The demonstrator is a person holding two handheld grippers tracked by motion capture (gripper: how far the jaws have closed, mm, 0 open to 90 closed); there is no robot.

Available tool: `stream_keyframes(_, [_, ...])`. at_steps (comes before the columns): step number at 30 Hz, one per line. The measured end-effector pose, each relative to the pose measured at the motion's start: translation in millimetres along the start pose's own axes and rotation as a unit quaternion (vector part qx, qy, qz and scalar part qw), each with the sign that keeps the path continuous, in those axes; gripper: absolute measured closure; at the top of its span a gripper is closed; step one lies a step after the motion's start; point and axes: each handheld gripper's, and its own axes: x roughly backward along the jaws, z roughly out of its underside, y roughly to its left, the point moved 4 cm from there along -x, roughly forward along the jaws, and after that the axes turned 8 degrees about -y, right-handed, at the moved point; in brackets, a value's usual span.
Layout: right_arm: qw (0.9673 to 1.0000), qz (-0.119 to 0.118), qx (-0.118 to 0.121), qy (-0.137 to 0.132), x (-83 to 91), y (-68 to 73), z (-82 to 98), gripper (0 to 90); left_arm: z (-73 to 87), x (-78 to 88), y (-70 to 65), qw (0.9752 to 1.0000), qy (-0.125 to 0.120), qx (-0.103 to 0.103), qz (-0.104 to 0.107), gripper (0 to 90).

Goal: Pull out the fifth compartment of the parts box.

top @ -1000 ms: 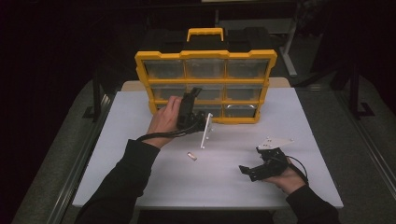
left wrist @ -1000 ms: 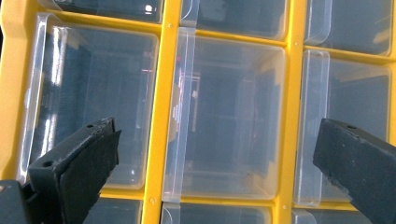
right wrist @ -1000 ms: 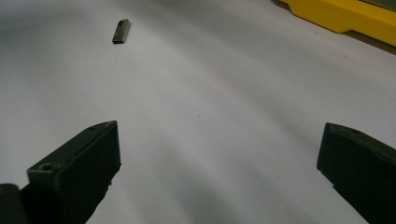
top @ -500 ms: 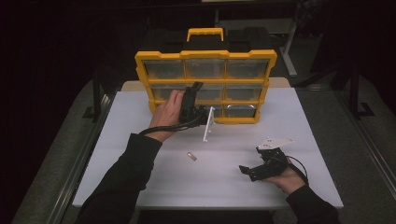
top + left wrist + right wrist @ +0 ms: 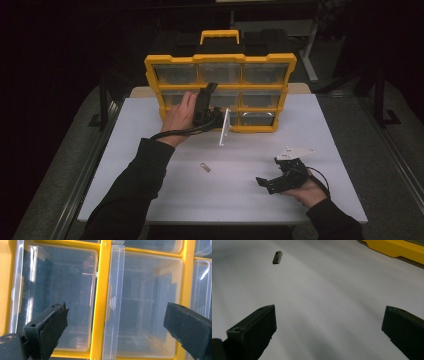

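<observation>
A yellow organizer case [image 5: 220, 59] with clear drawers stands upright at the back of the white table [image 5: 150, 130]. My left gripper [image 5: 207, 97] points into its middle row. In the left gripper view its jaws stand wide apart around the clear pull tab [image 5: 113, 290] of a drawer and touch nothing; they have just been closing slightly. A yellow divider [image 5: 100, 302] runs beside the tab. My right gripper [image 5: 267, 172] rests low on the table at the front right, open with nothing between its jaws [image 5: 329, 310]. A small metal piece [image 5: 205, 167] [image 5: 277, 257] lies flat on the table between the hands.
The organizer's yellow base edge [image 5: 394, 248] shows far off in the right gripper view. Dark floor and black frame rails [image 5: 102, 107] flank the table on both sides. A cable trails from each gripper along the forearms.
My left gripper has edged a little further up toward the organizer's middle drawers. The right gripper and the metal piece have kept still.
</observation>
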Motion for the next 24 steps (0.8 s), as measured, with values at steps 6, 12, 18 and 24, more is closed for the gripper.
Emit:
stream_keyframes(6, [1.0, -0.001, 0.001, 0.0, 0.1, 0.2, 0.0, 0.0, -1.9, -0.5, 1.8, 1.0, 0.003, -0.006, -0.002, 13.1])
stream_keyframes(12, [1.0, -0.001, 0.001, 0.0, 0.3, 0.4, -0.1, 0.0, -2.7, -0.8, 2.2, 1.0, 0.006, -0.006, -0.002, 18.0])
stream_keyframes(18, [1.0, -0.002, 0.002, 0.0, 0.2, 0.5, -0.1, 0.0, -2.4, -2.0, 1.3, 0.9999, 0.012, -0.007, -0.001, 23.5])
stream_keyframes(24, [1.0, -0.003, 0.002, 0.0, 0.2, 0.5, -0.1, 0.0, -2.6, -2.4, 1.4, 0.9998, 0.017, -0.008, -0.002, 34.2])
